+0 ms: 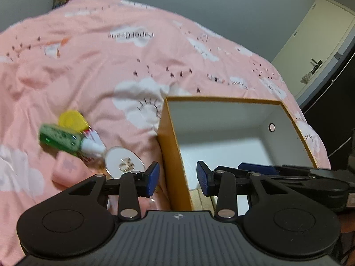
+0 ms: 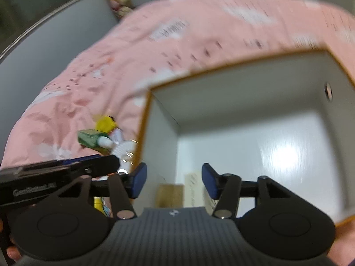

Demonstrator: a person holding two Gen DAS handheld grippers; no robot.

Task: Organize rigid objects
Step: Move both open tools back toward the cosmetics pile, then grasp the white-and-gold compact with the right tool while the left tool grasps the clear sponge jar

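The loose pile (image 1: 77, 141) lies on the bed left of the box (image 1: 170, 155) — nearer the left gripper (image 1: 177, 177), whose fingers, like the right gripper (image 2: 174, 182)'s, stand open and empty.

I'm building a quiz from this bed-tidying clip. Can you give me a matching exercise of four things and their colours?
Things:
1. open box, outer wall
2. round cap
3. gripper finger pads
4. bed cover

Colours:
A. pink with white clouds
B. yellow
C. orange-brown
D. blue

Pairs: 1-C, 2-B, 3-D, 4-A
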